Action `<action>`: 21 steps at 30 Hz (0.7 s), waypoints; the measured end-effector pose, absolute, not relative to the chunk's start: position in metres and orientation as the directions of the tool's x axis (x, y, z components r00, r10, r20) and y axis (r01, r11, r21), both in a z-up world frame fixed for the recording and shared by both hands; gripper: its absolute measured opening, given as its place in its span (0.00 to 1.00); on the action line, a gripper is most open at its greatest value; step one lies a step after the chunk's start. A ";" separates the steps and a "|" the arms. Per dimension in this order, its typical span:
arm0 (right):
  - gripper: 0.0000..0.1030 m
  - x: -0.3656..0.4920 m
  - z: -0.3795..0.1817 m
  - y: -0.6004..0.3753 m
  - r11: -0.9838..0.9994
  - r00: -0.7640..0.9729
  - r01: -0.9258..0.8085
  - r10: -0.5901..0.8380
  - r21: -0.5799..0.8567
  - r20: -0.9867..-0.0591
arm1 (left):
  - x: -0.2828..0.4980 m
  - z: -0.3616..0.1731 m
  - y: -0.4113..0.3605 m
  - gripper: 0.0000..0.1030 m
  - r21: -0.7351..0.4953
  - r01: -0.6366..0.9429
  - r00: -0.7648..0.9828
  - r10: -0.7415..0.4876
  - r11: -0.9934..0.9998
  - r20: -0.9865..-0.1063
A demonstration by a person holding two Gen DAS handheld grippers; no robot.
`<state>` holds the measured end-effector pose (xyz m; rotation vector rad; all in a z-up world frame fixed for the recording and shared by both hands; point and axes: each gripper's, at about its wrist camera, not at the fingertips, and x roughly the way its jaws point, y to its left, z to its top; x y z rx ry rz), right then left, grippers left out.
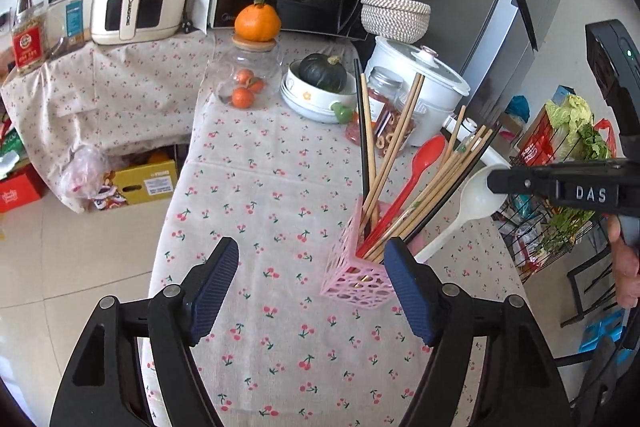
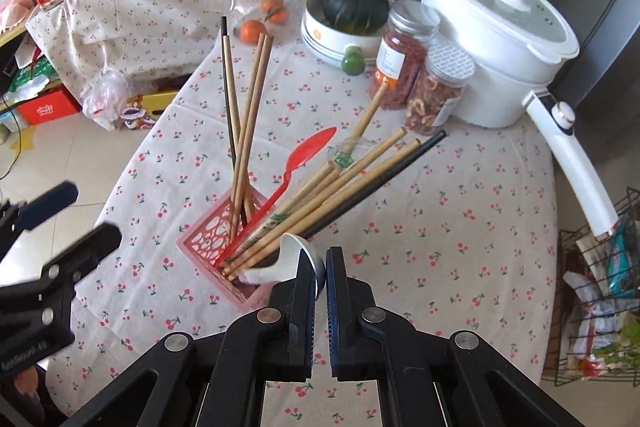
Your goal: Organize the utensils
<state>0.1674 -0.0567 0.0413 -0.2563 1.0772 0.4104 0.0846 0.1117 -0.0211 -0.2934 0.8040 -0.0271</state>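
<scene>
Pink perforated utensil holder (image 2: 208, 247), square, upright on cherry-print counter (image 2: 440, 227). Inside: wooden chopsticks (image 2: 248, 115) leaning left with one black chopstick (image 2: 228, 99); second wooden bundle (image 2: 344, 183) fanned right alongside another black chopstick (image 2: 384, 175). Red plastic spoon (image 2: 308, 151) stands handle-down, bowl up, between two groups. White ladle-style spoon (image 2: 280, 259) with handle end in holder's near corner, bowl tilted out to right, clamped between pads of right hand-held gripper (image 2: 322, 267)
</scene>
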 end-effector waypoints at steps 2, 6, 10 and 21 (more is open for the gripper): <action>0.24 0.169 0.047 -0.061 0.908 0.408 -0.414 0.252 0.068 -0.878 | 0.080 -0.024 0.110 0.81 -0.266 -0.084 0.674 -0.142 0.960 -0.725; 0.68 0.149 0.063 -0.083 0.926 0.487 -0.354 0.303 0.132 -0.820 | 0.072 -0.025 0.101 0.83 -0.230 -0.079 0.654 -0.123 0.970 -0.746; 0.79 0.119 0.072 -0.117 0.948 0.577 -0.285 0.287 0.141 -0.764 | 0.060 -0.021 0.089 0.91 -0.169 -0.095 0.643 -0.070 0.981 -0.763; 1.00 0.037 0.053 -0.162 0.984 0.700 -0.151 0.177 0.099 -0.692 | 0.026 -0.011 0.048 1.00 -0.054 -0.088 0.638 0.015 0.995 -0.770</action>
